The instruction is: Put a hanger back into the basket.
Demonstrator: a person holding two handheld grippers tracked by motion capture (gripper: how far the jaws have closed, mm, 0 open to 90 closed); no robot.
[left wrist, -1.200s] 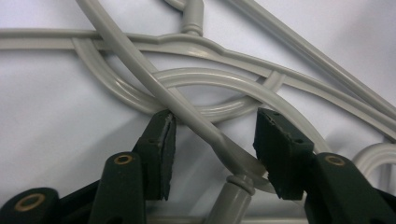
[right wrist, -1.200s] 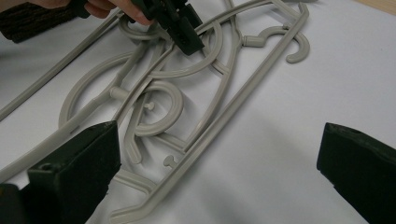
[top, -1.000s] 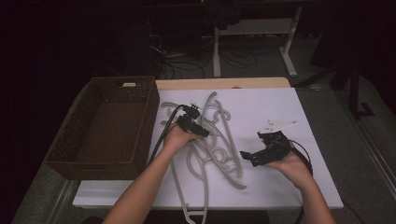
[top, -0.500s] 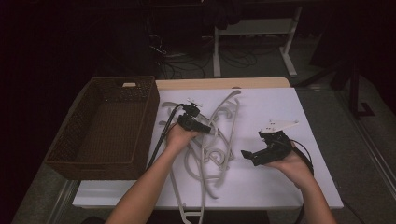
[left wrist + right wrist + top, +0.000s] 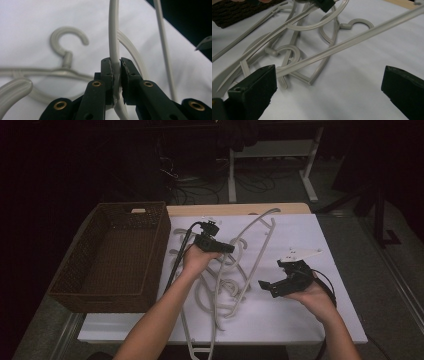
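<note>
Left gripper [image 5: 226, 248] clamps a hanger [image 5: 256, 245], right gripper [image 5: 272, 287] open.
High view: hanger tilted up over the pile [image 5: 220, 285], right of the basket [image 5: 115, 252]. Left gripper view: jaws just closing, now pinching its bar [image 5: 113, 45]. Right gripper view: jaws wide, nothing held.

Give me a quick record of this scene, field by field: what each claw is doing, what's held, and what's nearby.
Left claw: shut on a hanger, jaws just closed on its thin bar
Held hanger: raised at an angle above the pile
Right claw: open, nothing between its jaws
Hanger pile: tangled grey hangers on the white table
Basket: brown wicker, left of the pile
</note>
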